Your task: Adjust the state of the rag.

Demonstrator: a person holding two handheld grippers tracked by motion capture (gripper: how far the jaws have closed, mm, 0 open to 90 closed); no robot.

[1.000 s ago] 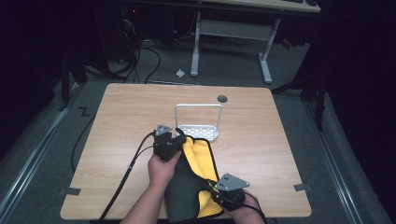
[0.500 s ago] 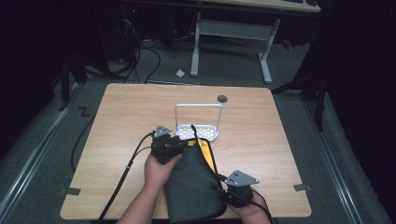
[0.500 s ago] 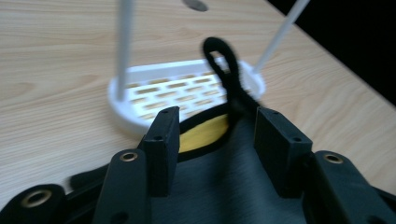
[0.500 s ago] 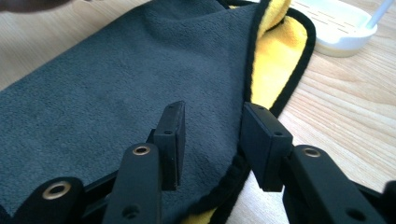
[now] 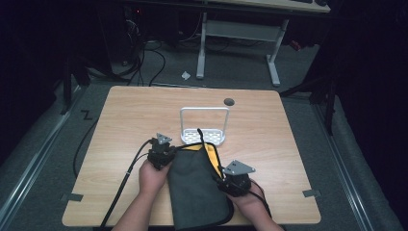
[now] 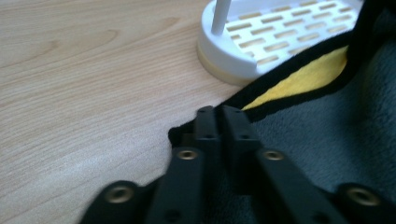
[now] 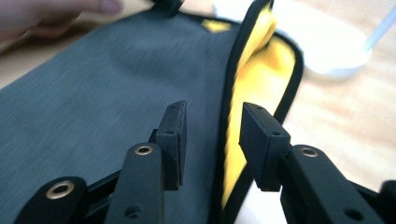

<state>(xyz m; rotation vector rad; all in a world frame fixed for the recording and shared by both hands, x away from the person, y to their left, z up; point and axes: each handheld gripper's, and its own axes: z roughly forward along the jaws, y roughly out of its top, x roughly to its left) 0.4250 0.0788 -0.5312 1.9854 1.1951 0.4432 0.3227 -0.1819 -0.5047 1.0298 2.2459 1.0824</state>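
Seen from the high view: grey cloth with yellow lining point(image 5: 195, 185) lying flat on the wooden worktop point(image 5: 120, 120), spread from the centre toward 6 o'clock, its near end hanging past the worktop's near edge. Folded over on itself, grey face up, a strip of yellow showing along the edge at 3 o'clock and at the far corner.

Left tool point(image 5: 162, 153) at the cloth's 11 o'clock corner, held by the left hand point(image 5: 153, 174). In the left gripper view, jaws pressed together, clamped on the black-bound corner of the cloth point(image 6: 299, 154), having just closed on it; bare wood at 9 o'clock of the jaws.

Right tool point(image 5: 226, 182) at 3 o'clock of the cloth, just at its edge, held by the right hand point(image 5: 250, 202). In the right gripper view, jaws standing apart, the cloth's black-bound folded edge point(image 7: 231, 116) running up between them; no pad seen pressing on it. Jaws lately closing a little.

White slotted rack with a wire hoop point(image 5: 204, 126) at 12 o'clock of the cloth, its base touching or overlapped by the cloth's far edge. Small dark round hole point(image 5: 229, 101) in the worktop beyond the rack, at 1 o'clock.
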